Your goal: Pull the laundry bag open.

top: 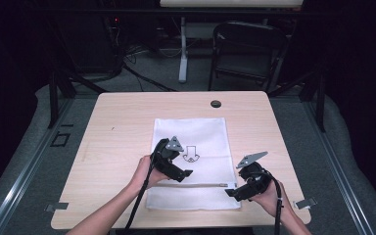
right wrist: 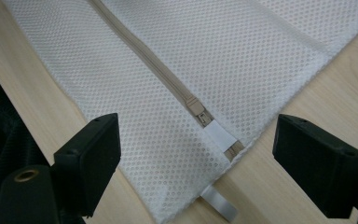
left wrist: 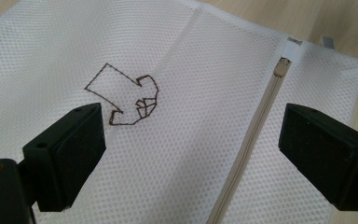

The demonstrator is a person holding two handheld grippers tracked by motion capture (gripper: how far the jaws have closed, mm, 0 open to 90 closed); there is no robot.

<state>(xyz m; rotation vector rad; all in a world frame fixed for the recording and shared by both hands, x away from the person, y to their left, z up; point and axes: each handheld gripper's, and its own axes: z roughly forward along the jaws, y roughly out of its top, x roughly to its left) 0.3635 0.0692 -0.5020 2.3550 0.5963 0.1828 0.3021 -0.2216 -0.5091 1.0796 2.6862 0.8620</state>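
Mesh bag [top: 190, 161] is lying flat beneath both tools; right gripper [right wrist: 196, 158], jaws released, is hovering over the zipper pull [right wrist: 200, 115]; left gripper [left wrist: 191, 149], also released, is waiting above the mesh, ideally pinning it while the right pinches squarely.

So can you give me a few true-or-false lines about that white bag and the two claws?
1. The white mesh bag lies flat on the wooden table. True.
2. The left claw is clamped on the zipper. False: its jaws stand open above the mesh.
3. The zipper pull sits at the bag's end near the right claw. True.
4. The right claw holds the pull. False: its jaws are open, apart from it.
5. The bag bears a stitched arrow. True.
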